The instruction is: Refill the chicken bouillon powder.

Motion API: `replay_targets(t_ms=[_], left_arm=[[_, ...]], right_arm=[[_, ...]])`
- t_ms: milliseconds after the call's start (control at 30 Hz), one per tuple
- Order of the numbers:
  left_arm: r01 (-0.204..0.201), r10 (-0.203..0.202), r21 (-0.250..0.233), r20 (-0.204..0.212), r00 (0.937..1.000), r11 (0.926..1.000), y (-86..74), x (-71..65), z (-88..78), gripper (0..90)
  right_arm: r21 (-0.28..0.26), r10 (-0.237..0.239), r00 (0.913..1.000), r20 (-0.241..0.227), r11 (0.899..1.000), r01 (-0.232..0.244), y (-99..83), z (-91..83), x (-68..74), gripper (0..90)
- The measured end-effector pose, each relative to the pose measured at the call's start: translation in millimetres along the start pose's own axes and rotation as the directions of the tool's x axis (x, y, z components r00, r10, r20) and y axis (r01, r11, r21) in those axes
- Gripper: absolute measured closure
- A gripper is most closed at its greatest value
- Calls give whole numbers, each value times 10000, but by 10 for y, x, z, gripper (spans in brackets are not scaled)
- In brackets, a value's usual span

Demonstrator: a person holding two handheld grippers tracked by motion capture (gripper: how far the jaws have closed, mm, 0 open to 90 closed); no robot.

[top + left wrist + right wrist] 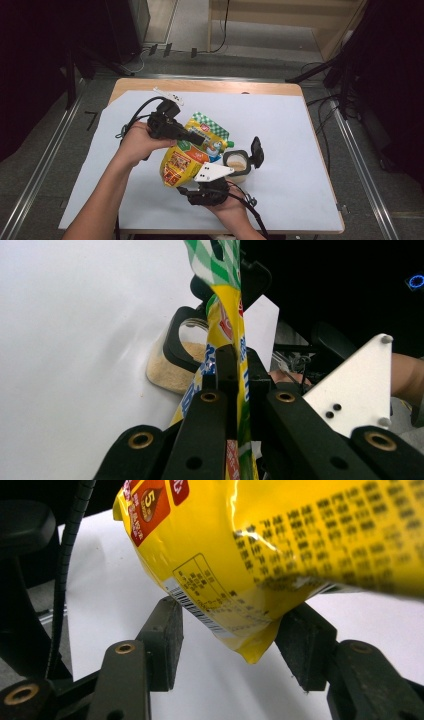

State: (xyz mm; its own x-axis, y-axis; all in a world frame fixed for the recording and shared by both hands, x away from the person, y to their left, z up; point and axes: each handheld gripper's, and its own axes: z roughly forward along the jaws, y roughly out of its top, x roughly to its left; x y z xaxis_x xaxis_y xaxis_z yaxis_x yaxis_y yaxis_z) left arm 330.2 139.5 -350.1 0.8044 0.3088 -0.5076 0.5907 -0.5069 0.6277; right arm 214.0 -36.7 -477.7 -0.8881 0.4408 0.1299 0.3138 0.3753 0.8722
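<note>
the jaws of the left gripper (pixel 235 390) are pressed together on the yellow pouch (pixel 187 155), pinching its flattened upper part edge-on in the left gripper view, just below the green-checked top. the jaws of the right gripper (pixel 227 645) stand spread, one on each side of the pouch's lower corner; the right-hand pad looks to touch the pouch, the left-hand pad stands clear of it, so there is no squeeze there.

in the high view the pouch hangs tilted above the white sheet (pixel 280 130) that covers the table (pixel 210 86), its green top toward the far side and its yellow bottom toward the person. the left gripper (pixel 197 139) comes at it from the left, and the right gripper (pixel 202 189), with its grey plate on top, sits under the near end.

just right of the pouch a small clear jar (pixel 236 167) of pale powder stands on the sheet, its black flip lid (pixel 256 151) swung open and standing up. a small white strip (pixel 168 96) lies near the far left edge of the sheet.
</note>
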Motion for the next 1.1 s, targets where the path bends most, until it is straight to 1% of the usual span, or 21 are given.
replay_targets(t_ms=[100,133,200,267,333,467,500,533,567,733,767,833,967,1100], left_arm=[[-10,11,-124,106,9999,9999,-6,7,-40,900],[-56,59,-195,122,9999,9998,-8,8,-58,900],[-22,28,-387,165,9999,9993,-12,13,-98,900],[-81,94,-481,262,9996,9988,-18,17,-136,900],[5,17,-593,372,9993,9982,-21,20,-166,900],[16,4,-698,287,9996,9976,-30,28,-226,900],[72,-49,-742,317,9995,9972,-33,32,-244,900],[43,-19,-816,291,9996,9967,-36,39,-265,900],[103,-72,-872,362,9993,9961,-39,44,-284,900],[135,-128,-1168,67,9999,9931,-57,66,-372,900],[129,-132,-1218,-19,9999,9925,-62,73,-392,900],[165,-196,-1366,-217,9996,9905,-73,89,-426,900],[236,-323,-1597,-519,9981,9869,-99,153,-482,900],[433,-603,-1732,-944,9937,9839,-109,247,-494,900]], right_arm=[[21,87,10000,-47,10000,-87,-2,-2,-22,455],[-22,106,9999,-2,9999,-106,-4,0,-32,451],[-16,190,9998,53,9998,-190,-7,-8,-49,448],[-46,269,9996,108,9996,-269,-7,-19,-62,446],[-104,337,9993,179,9994,-335,-9,-25,-74,441],[-208,608,9981,136,9980,-605,-13,-44,-97,442],[-235,602,9980,176,9979,-598,-12,-49,-107,439],[-230,624,9978,232,9978,-619,-11,-55,-113,439],[-243,682,9972,290,9974,-675,-10,-60,-122,440],[-250,924,9941,563,9955,-911,-18,-84,-168,445],[-256,1005,9935,535,9947,-993,-19,-86,-172,446],[-267,1019,9930,601,9946,-1005,-18,-92,-175,446],[-299,1020,9933,543,9945,-1005,-11,-103,-174,447],[-302,1045,9937,417,9942,-1033,-5,-101,-161,448]])
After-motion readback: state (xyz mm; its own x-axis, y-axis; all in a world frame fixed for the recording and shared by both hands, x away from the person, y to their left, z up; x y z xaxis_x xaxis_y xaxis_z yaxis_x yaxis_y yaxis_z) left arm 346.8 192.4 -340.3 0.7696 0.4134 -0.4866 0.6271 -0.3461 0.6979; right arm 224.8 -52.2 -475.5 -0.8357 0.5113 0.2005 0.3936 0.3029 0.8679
